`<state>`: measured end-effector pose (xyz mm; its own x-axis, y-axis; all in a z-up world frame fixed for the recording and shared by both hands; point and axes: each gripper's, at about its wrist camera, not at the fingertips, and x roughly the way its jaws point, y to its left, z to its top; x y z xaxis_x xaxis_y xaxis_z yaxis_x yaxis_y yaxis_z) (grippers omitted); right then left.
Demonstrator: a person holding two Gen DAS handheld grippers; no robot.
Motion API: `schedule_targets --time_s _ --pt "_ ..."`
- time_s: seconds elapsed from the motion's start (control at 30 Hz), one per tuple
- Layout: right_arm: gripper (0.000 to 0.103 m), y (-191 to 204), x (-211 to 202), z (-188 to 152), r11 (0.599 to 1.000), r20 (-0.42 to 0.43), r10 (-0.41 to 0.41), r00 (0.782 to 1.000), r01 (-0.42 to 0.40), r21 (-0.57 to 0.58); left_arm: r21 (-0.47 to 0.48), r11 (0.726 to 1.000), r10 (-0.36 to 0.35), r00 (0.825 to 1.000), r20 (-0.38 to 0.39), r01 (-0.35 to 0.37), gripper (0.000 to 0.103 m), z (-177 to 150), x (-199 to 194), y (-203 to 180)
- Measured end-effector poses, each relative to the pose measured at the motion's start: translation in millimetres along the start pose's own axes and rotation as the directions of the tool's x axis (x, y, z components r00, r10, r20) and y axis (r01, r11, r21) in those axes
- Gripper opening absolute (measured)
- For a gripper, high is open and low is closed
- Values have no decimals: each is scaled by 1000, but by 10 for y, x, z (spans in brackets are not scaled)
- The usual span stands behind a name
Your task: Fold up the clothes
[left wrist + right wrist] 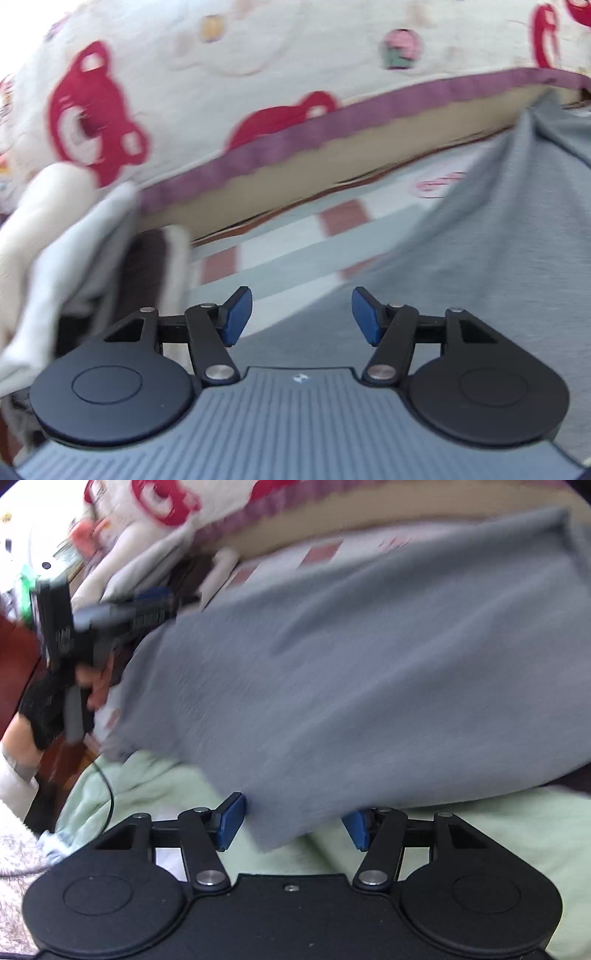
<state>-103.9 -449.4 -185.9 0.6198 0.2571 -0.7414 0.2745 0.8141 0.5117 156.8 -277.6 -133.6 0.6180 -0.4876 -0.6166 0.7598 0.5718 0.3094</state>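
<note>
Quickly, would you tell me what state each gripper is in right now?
Left gripper: open, holding nothing.
Right gripper: open, grey garment edge lying between its fingers, not clamped.

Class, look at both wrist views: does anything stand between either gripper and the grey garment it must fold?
Nothing visible does. The right gripper stands open, with a corner of the grey garment lying between its fingers. The left gripper, also open, hovers directly over the same cloth, with only bare fabric ahead of it.

garment [351,657] on sheet [280,254], 12 o'clock of right gripper [293,821] | blanket [229,74] behind at 12 | clothes pile [85,236] at 10 | left gripper [110,616] at 10, beside pile
</note>
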Motion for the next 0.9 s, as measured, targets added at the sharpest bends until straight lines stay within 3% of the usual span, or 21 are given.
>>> schedule_targets --time_s 0.1,0.17,0.23,0.33,0.4,0.43,0.47,0.5,0.57,0.63,0.77,0.8,0.83,0.9 --pt "62 -281 -452 21 993 65 -75 995 68 98 -21 998 -61 998 -7 61 59 115 102 -221" --pt "62 -450 -794 30 979 152 -149 977 124 160 -37 994 -101 995 -10 100 59 195 172 -368" --pt "63 -617 -1080 50 968 238 -197 951 150 203 -53 989 -140 990 -13 140 59 275 243 -515" --pt "63 -886 -1279 225 944 283 -302 910 244 224 -77 977 -199 980 -16 197 59 395 349 -736" --pt "63 -1000 -1291 392 921 318 -383 868 328 211 -132 962 -243 970 -31 237 57 503 401 -857" --pt "64 -1013 -1204 502 911 326 -410 852 368 185 -152 944 -303 952 -46 293 45 560 421 -912" --pt "64 -1003 -1067 638 899 325 -437 838 410 152 -153 914 -389 919 -59 377 31 605 425 -977" --pt "64 -1036 -933 763 888 313 -459 831 444 122 -126 904 -419 906 -62 410 29 612 388 -1060" --pt "64 -1175 -670 993 866 270 -494 826 496 65 -53 899 -438 896 -67 436 29 604 289 -1235" --pt "64 -1296 -436 1123 838 241 -536 809 545 33 30 917 -395 916 -72 398 30 555 241 -1364" --pt "64 -1499 -18 1101 710 224 -671 706 700 -77 37 935 -350 934 -67 353 36 447 369 -1295" --pt "63 -1557 45 1085 693 220 -682 698 712 -110 20 937 -346 936 -66 348 38 430 418 -1243" --pt "51 -1611 74 1068 692 224 -672 706 706 -147 3 940 -340 938 -62 341 42 421 470 -1188" --pt "6 -1707 39 1123 690 248 -654 715 698 -192 -10 945 -326 943 -64 326 42 448 585 -1084"
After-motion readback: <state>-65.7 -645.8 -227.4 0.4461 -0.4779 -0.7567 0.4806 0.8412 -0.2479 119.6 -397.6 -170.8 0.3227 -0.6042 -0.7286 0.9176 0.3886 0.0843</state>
